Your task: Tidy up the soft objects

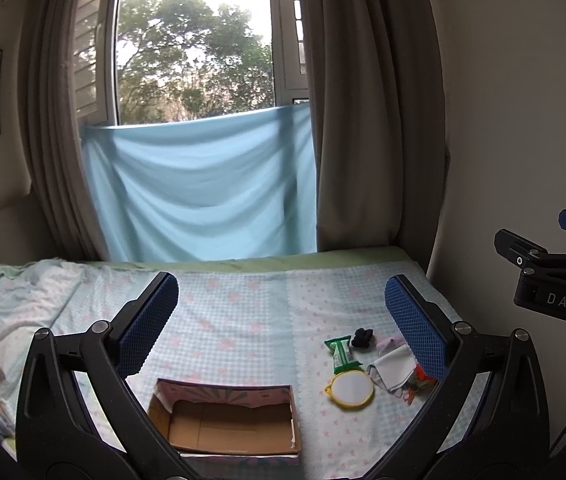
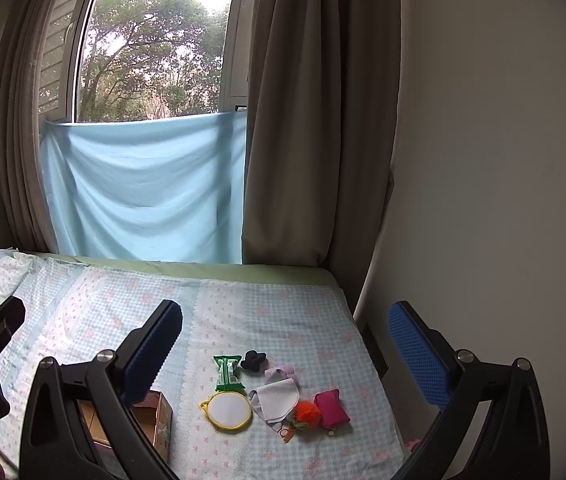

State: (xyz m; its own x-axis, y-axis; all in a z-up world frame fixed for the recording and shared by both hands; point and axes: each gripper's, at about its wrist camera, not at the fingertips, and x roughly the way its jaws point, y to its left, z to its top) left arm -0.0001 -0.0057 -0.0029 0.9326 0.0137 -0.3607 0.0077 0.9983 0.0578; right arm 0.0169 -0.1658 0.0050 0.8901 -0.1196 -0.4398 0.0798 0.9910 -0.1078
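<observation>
Right wrist view: soft items [image 2: 279,398] cluster near the bed's [image 2: 283,320] right edge, ahead of the right gripper [image 2: 285,344], jaws apart; left gripper [image 1: 281,322], likewise apart, faces the box [image 1: 225,420].

Your widest open stretch is the bedspread [image 2: 275,312] beyond the objects, bare all the way to the curtains [image 2: 315,120] and the hanging blue sheet [image 2: 143,188] at the far edge. On the near left, the open cardboard box [image 1: 227,420] sits with its walls up; its inside is bare and reachable from above. To its right the small items crowd together: the round yellow-rimmed pad [image 2: 229,406], green packet [image 2: 227,374], white cloth [image 2: 279,398], orange pompom [image 2: 309,410] and pink pouch [image 2: 331,408] nearly touch, leaving little gap. The wall [image 2: 483,200] closes the right side, and rumpled bedding [image 1: 15,308] rises on the far left.
</observation>
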